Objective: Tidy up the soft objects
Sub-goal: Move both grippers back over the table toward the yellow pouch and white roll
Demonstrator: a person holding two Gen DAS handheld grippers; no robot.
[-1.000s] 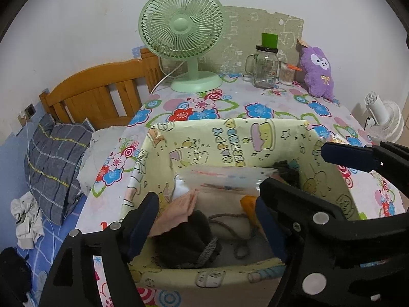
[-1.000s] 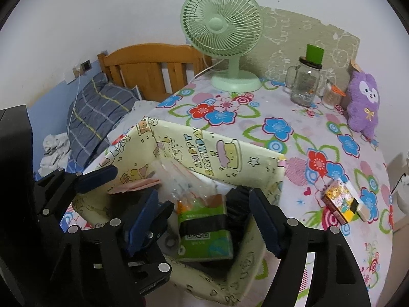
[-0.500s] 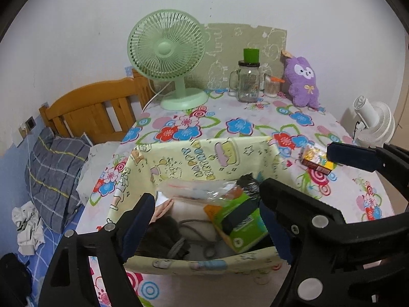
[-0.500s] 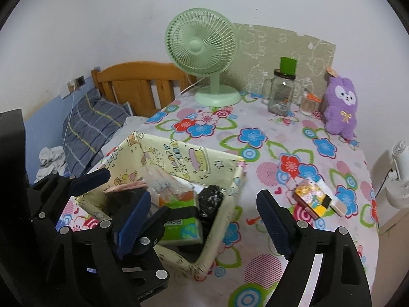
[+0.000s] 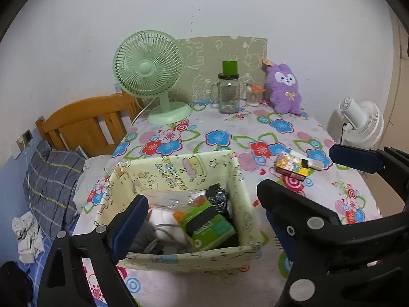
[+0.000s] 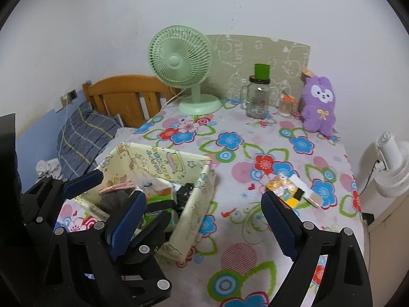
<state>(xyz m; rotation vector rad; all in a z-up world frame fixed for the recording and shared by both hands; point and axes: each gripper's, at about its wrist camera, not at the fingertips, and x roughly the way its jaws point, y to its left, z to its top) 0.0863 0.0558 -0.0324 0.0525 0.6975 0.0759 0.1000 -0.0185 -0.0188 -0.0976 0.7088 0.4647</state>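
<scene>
A: Both jaws had just been opening. The left hand-held gripper (image 5: 202, 207) and the right hand-held gripper (image 6: 204, 209) stood wide and empty.

B: The tissue pack (image 5: 207, 226) lay in the box (image 5: 179, 254) below the left one. A low pass could catch the rim.

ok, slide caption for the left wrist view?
Open left tongs above yellow fabric bin holding green tissue pack; purple plush at table's far edge.
</scene>
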